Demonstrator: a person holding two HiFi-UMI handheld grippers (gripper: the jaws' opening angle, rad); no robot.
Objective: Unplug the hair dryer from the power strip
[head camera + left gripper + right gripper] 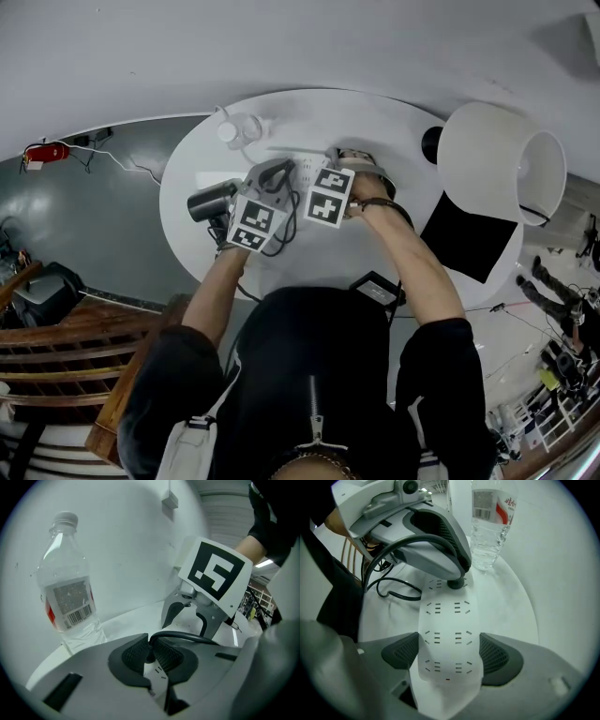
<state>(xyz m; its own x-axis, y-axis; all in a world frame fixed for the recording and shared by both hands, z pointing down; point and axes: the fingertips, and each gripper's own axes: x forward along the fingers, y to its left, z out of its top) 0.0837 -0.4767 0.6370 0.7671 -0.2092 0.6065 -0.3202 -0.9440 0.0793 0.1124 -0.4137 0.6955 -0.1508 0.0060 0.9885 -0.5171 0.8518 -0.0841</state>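
1. Hazard, left side: my left hand-held gripper (151, 652) is closed on the plug (456, 583) right where the cord (187, 636) enters. A skewed pull could strain the cord or slip the pads off.
2. Hazard, right side: if the power strip (447, 620) lifts or slides, it may topple the water bottle (70, 588) just beyond it.
3. Pose: left tilts down over the plug. My right hand-held gripper (450, 653) points straight down, jaws wide, pads clamping the strip's long edges.
4. Hair dryer (211, 200): left on the desk (309, 117), plugged in.
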